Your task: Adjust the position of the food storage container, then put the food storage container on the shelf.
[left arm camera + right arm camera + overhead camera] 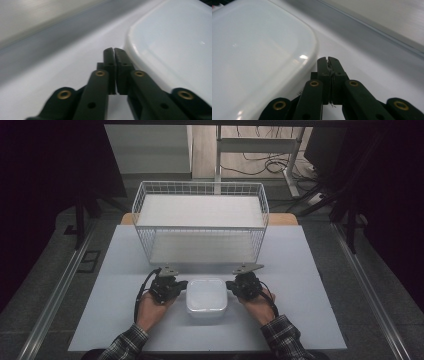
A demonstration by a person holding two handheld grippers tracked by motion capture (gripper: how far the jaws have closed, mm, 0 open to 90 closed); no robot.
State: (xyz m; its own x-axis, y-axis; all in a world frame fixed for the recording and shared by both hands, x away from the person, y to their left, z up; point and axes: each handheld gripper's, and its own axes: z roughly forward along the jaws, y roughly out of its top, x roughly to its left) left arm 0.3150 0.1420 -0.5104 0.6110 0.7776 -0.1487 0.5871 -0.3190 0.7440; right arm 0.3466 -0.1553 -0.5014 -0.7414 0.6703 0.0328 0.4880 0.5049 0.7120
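**A:** What worries you about that white lidded box?

**B:** It's smooth, glossy and rounded at the corners, and I've got it flanked, not gripped. Both sets of tongs are clenched with nothing between the jaws. If I press in from the two sides and one pushes harder, I'd expect the box to skate across the worktop or swivel. If I try to lift it by squeezing, the slick walls could let it slip and drop.

**A:** Anything else?

**B:** The lid. I can't tell whether it's latched; catching its rim might pop it off rather than raise the whole box. And the wire basket stands just beyond, so a shove forward could knock the box into its front mesh.

**A:** Where exactly is the box relative to your tongs?

**B:** It sits near my edge of the worktop, in the middle, flat and square. The left tongs are at its left side, near the far left corner, tips just beside the wall; in the left gripper view the closed tips lie right by the lid's edge. The right tongs mirror that on the right side, tips beside the rounded corner. Whether either actually touches the box, I can't tell.
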